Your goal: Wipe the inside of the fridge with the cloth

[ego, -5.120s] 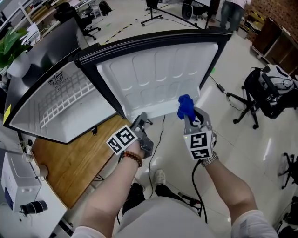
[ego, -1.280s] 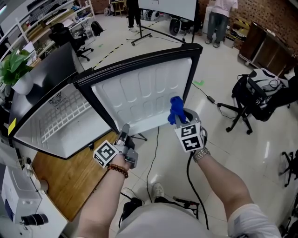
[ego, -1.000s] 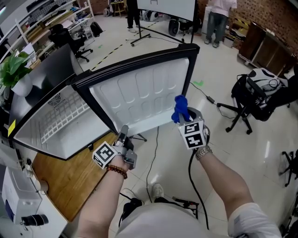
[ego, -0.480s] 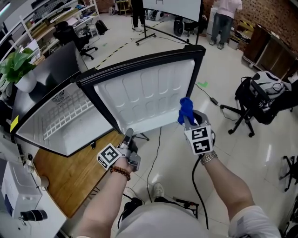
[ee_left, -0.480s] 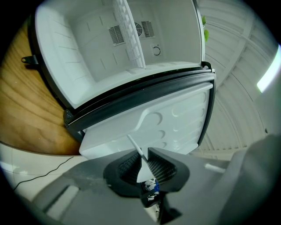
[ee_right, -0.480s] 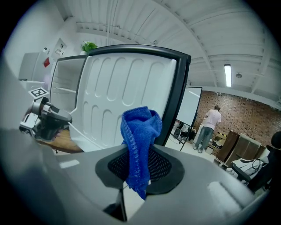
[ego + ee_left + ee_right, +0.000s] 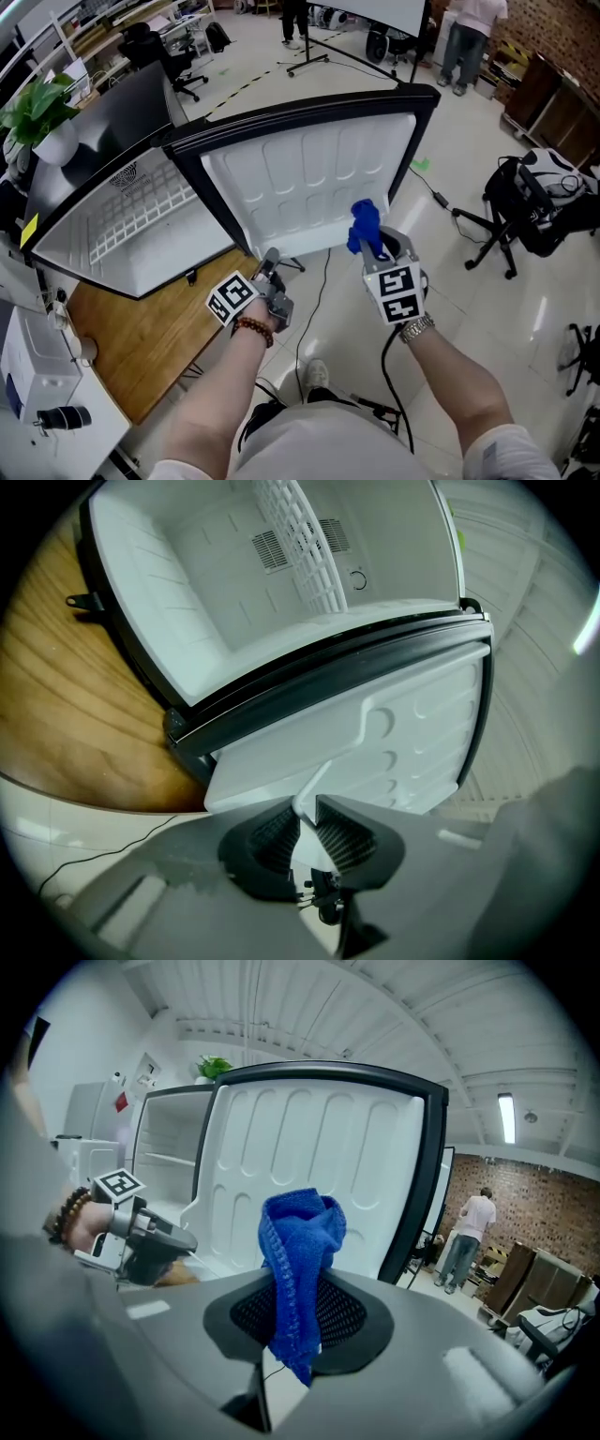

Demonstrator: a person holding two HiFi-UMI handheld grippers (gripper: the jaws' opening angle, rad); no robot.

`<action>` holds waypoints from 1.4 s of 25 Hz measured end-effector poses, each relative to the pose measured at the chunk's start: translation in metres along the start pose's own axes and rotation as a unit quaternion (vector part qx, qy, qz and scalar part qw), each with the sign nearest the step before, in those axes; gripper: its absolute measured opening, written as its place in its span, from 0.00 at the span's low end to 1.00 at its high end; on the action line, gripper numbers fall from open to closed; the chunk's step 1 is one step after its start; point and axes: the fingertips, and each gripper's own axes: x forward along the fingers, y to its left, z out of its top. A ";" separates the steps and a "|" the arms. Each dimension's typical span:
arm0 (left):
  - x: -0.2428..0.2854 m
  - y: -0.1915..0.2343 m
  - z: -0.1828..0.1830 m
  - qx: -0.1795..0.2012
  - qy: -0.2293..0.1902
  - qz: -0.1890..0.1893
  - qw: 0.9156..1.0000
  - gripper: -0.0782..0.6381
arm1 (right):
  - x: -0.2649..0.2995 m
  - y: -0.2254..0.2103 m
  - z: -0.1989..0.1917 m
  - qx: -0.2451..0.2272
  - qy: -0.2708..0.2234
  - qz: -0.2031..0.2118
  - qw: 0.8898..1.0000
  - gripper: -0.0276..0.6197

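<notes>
A small fridge point(image 7: 122, 225) lies open on a wooden table, its wire shelf point(image 7: 300, 546) showing inside. Its white-lined door point(image 7: 309, 178) swings out toward me. My left gripper point(image 7: 271, 259) sits at the door's lower edge; in the left gripper view point(image 7: 307, 810) the jaws stand nearly closed with the thin white door lip point(image 7: 309, 794) pinched between the pads. My right gripper point(image 7: 376, 247) is shut on a blue cloth point(image 7: 364, 223), which sticks up from its jaws point(image 7: 298, 1237) just in front of the door's lower right part, apart from it.
The wooden table point(image 7: 131, 328) carries the fridge. A potted plant point(image 7: 42, 112) stands behind it, white equipment point(image 7: 37, 394) at the near left. A black cable point(image 7: 323, 281) runs over the floor. An office chair with a bag point(image 7: 539, 197) is at right. People point(image 7: 469, 33) stand far back.
My right gripper has carried the cloth left, closer to the door's inner face. My left gripper has sunk a little along the door's lower edge.
</notes>
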 end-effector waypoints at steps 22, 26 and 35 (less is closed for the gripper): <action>-0.006 0.003 -0.009 -0.054 0.046 0.001 0.997 0.32 | 0.026 0.094 0.046 -0.022 -0.025 0.078 0.996 0.15; -0.033 -0.010 -0.003 -0.016 0.053 -0.010 0.998 0.32 | 0.021 0.121 0.063 -0.023 -0.042 0.095 0.994 0.15; -0.154 -0.039 0.082 0.156 -0.015 0.004 0.988 0.29 | -0.006 0.212 0.118 -0.015 -0.086 0.137 0.987 0.15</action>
